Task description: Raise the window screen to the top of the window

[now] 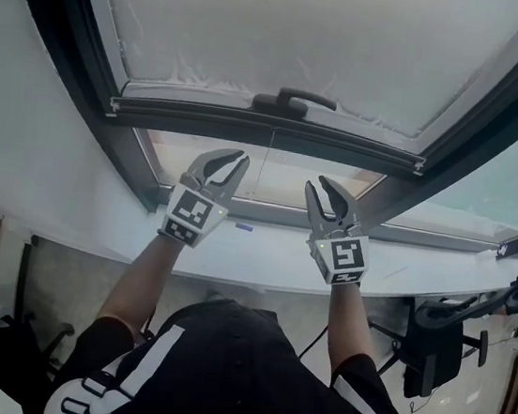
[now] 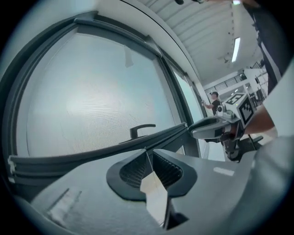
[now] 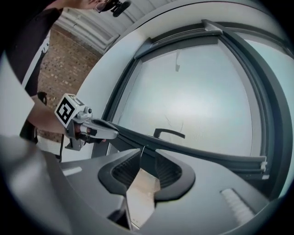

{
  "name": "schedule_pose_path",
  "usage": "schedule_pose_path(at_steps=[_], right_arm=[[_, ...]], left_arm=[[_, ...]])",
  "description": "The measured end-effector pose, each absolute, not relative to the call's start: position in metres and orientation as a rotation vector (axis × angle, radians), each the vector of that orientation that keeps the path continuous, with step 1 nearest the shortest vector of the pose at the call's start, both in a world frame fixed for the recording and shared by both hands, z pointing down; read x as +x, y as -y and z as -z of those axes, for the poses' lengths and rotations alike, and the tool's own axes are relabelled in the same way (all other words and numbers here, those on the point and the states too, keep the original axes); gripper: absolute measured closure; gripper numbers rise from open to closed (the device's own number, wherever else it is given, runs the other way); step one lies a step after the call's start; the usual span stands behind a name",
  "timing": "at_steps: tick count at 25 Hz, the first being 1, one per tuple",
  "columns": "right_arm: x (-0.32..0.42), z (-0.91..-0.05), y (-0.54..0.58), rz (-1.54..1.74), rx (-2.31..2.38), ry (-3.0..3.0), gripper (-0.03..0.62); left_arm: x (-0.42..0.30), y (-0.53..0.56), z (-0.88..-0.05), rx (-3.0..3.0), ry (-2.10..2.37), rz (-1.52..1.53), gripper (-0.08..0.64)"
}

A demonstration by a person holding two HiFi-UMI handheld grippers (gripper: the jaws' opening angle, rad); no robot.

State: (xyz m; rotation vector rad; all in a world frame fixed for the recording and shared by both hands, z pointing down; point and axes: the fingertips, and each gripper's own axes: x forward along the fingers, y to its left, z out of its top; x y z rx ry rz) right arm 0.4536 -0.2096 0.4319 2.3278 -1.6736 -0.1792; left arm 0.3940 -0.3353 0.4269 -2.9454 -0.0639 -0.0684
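White mesh screen (image 1: 302, 27) fills window inside dark frame (image 1: 71, 53), close at 9 and 3 o'clock. Bar (image 1: 269, 129) low, just above sill (image 1: 263, 245), at 12 o'clock from both grippers; handle (image 1: 292, 102) at its middle. Left gripper (image 1: 232, 158), right gripper (image 1: 321, 187): jaws slightly apart, empty, short of bar. Step, I judge: reach before lift. Next needs grip on handle or bar, then even push; room upward looks free.
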Motion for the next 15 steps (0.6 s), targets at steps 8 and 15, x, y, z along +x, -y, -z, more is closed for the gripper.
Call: schedule_pose_path(at_steps=[8,15], right_arm=[[0.481,-0.44,0.24,0.237,1.999,1.512,0.44],[0.51,-0.456,0.263,0.298,1.739,1.326,0.417]], left_arm=[[0.434,0.344,-0.435,-2.653,0.085,0.313,0.451],[0.462,0.357,-0.445,-2.202,-0.015,0.436,0.451]])
